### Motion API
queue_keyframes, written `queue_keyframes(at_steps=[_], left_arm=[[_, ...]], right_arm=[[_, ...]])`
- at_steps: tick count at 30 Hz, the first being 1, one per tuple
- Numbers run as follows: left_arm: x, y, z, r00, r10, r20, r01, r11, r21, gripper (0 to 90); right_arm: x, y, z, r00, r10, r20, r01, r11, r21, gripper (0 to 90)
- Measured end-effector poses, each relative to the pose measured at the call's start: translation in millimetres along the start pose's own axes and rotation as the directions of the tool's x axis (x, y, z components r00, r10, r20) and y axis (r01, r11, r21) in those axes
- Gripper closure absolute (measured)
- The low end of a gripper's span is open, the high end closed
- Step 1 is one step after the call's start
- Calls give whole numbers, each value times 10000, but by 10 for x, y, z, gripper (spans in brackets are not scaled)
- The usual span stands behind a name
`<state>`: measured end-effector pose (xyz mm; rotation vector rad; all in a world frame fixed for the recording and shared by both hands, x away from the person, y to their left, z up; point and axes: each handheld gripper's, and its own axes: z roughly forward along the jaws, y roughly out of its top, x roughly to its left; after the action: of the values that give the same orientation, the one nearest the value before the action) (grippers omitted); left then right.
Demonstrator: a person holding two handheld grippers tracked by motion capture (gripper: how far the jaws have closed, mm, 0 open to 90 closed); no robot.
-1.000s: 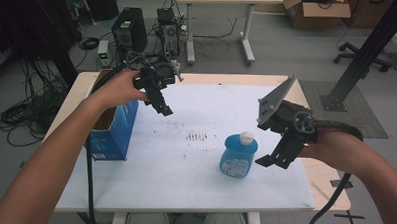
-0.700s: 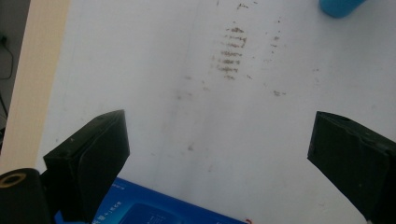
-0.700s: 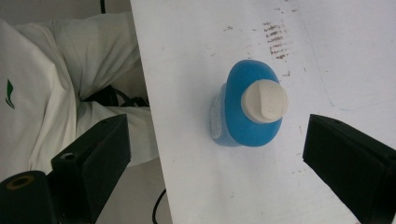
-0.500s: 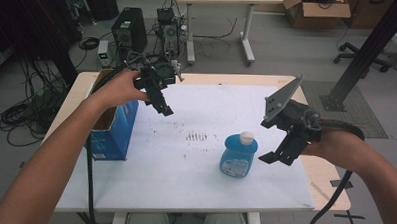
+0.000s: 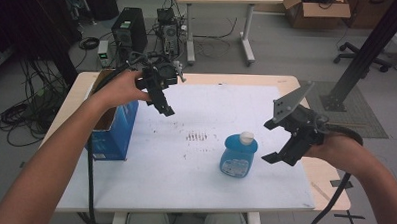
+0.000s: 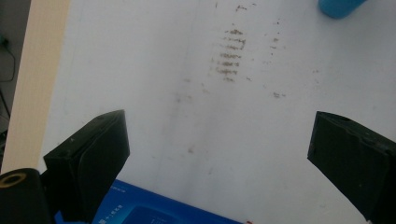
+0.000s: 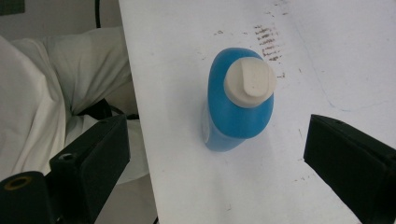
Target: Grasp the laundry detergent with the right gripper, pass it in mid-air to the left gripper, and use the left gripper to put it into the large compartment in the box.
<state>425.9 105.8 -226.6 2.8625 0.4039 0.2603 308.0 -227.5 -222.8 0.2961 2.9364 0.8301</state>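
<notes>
A blue bottle (image 5: 239, 154) with a white cap (image 5: 245, 138) stands upright on the white table top (image 5: 204, 177), right of centre. My right gripper (image 5: 271, 142) hovers just right of it, open, its jaws apart and pointing at the bottle without touching. In the right gripper view the bottle (image 7: 238, 116) stands between and beyond the wide jaws of the right gripper (image 7: 217, 135). My left gripper (image 5: 164, 108) is held open above the table's back left, beside an open blue box (image 5: 111, 124). The left gripper (image 6: 217, 140) holds nothing; the box edge (image 6: 154, 210) lies below it.
Dark scuff marks (image 5: 196, 137) lie mid-table, left of the bottle. The box stands at the table's left edge. Beyond the table are computer towers (image 5: 129, 32), floor cables, another desk and a black post (image 5: 368, 53). A person's white-clad lap (image 7: 56, 93) is below the near edge.
My right gripper has drifted slightly rightward, a little farther from the bottle. The left gripper and the bottle have stayed in place.
</notes>
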Motion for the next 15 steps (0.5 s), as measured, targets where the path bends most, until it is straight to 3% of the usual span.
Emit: queue_keyframes(at_steps=[15], left_arm=[[-1,10,15,10000,27,15,-27,10000,18,59]], right_arm=[[-67,-211,138,9987,470,194,-460,9976,-512,67]])
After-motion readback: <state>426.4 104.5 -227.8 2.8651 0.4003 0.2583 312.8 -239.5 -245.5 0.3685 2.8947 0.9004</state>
